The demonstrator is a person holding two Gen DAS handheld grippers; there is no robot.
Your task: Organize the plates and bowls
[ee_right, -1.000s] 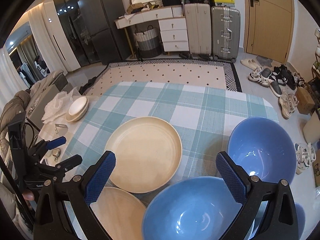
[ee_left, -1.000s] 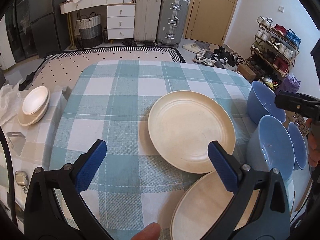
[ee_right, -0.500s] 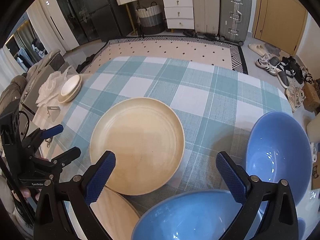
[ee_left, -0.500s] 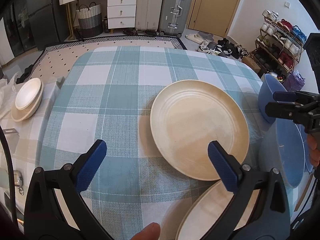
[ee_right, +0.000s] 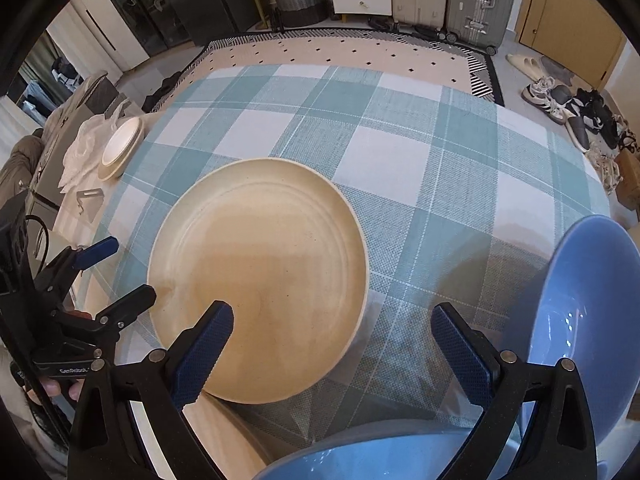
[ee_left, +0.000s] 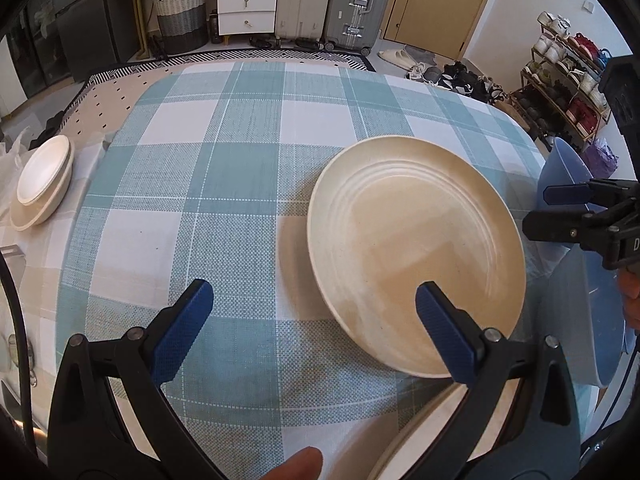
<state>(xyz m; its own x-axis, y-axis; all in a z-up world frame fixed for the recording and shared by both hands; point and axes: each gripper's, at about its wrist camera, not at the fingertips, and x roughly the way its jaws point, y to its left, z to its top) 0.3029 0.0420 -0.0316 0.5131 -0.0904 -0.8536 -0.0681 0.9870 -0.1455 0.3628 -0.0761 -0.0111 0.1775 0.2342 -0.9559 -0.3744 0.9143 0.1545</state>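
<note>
— While both grippers hung empty, fingers spread wide, where did the cream plate [ee_left: 416,248] lie?

— Flat on the table's checked cloth [ee_left: 224,184], toward its near right edge. The left gripper [ee_left: 308,320] was nearer, I'd judge, its right finger over the rim; the right gripper [ee_right: 332,344] hovered between plate and blue bowl [ee_right: 580,300].

— And beyond?

— Suitcases [ee_left: 332,0], a door.
</note>
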